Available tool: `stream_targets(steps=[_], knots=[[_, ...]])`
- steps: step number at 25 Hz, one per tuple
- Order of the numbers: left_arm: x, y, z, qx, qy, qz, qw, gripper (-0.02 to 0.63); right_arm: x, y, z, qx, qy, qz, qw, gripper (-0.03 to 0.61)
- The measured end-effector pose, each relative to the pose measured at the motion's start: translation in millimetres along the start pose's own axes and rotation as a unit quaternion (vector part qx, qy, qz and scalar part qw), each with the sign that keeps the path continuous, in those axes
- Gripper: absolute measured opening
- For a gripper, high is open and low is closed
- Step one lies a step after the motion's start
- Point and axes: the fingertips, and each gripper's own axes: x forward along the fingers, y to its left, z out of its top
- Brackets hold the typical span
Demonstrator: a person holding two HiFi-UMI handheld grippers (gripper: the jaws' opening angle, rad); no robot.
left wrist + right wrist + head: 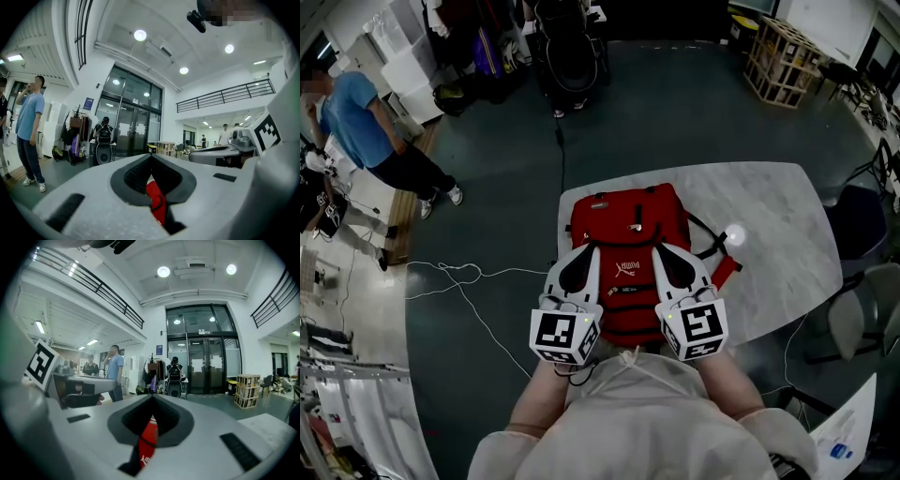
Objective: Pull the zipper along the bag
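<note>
your left hand-held gripper [580, 253] and right hand-held gripper [671, 253] are both closed on nothing, level above the red fabric backpack [623, 217] at 12 o'clock on the pale marble desk [773, 225]. with the jaws together you may miss the zipper pull and only push the bag.

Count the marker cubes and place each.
2. One marker cube sits on the left tool, the other cube on the right tool, both above the red backpack; none looks hidden.
</note>
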Motion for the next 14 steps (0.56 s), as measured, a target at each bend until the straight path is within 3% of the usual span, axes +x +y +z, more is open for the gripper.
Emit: stream_targets(steps=[14], knots=[[10,0,-6,0.001,0.014,-0.006,0.9999,0.018,7,-9,-9,0.004,0.015,-0.002,1.0,0.026]])
